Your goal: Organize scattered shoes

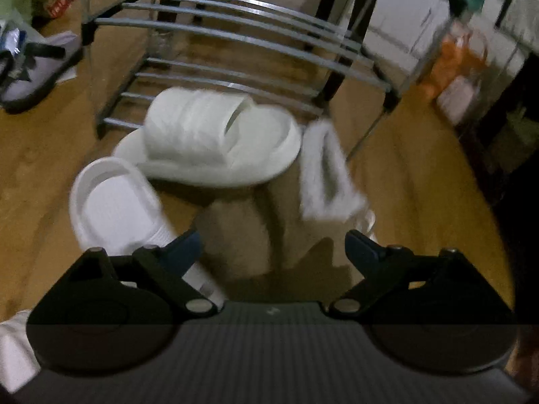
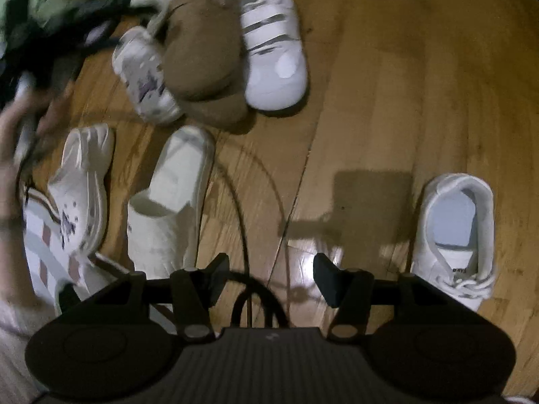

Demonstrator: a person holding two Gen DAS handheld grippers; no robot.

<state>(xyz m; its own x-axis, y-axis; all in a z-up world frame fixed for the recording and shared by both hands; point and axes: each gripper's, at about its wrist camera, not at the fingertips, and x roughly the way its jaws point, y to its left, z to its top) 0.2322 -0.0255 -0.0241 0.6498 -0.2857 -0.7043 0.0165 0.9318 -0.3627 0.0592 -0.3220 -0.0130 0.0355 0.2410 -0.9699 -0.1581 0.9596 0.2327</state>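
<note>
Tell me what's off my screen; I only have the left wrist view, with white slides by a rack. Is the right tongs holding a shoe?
Observer: No. The right tongs are open over bare floor, nothing between them.
Operator: Any shoe close to them?
Observer: A white sneaker lies on the floor just to their right in that view.
Operator: What else is lying about there?
Observer: A brown slipper sits between a clog and a strapped white sneaker.
</note>
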